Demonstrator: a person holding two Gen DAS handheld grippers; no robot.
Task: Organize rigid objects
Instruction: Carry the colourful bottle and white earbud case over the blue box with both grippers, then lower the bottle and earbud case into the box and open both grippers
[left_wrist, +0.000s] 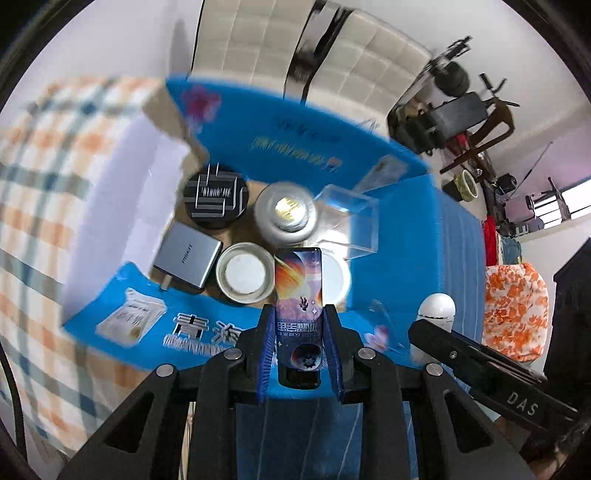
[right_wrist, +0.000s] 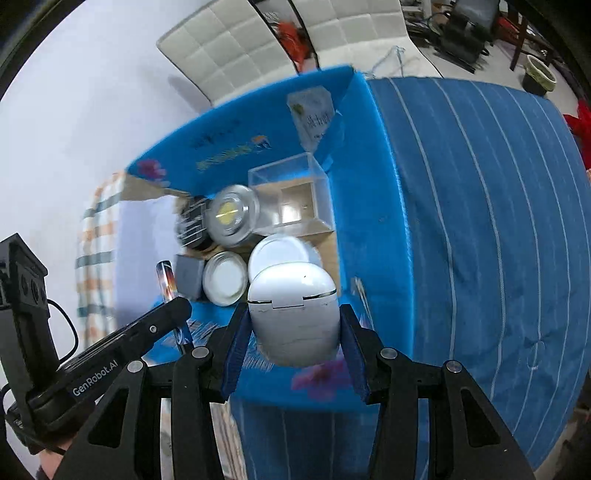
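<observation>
My left gripper (left_wrist: 300, 334) is shut on a flat dark case with a space print (left_wrist: 298, 291), held above the near flap of an open blue cardboard box (left_wrist: 303, 136). My right gripper (right_wrist: 293, 332) is shut on a white egg-shaped case (right_wrist: 293, 314), also over the box's near edge. Inside the box lie a black patterned round tin (left_wrist: 216, 201), a silver round tin (left_wrist: 286, 214), a clear plastic box (left_wrist: 349, 221), a grey charger (left_wrist: 186, 260) and a white-lidded tin (left_wrist: 243, 273). The right gripper's white case shows at the right of the left wrist view (left_wrist: 436, 308).
The box stands on a blue striped cloth (right_wrist: 498, 221). A checked orange and blue cloth (left_wrist: 44, 206) lies left of it. White padded chairs (left_wrist: 280, 48) stand behind. Clutter and an orange floral bag (left_wrist: 515, 306) are at the right.
</observation>
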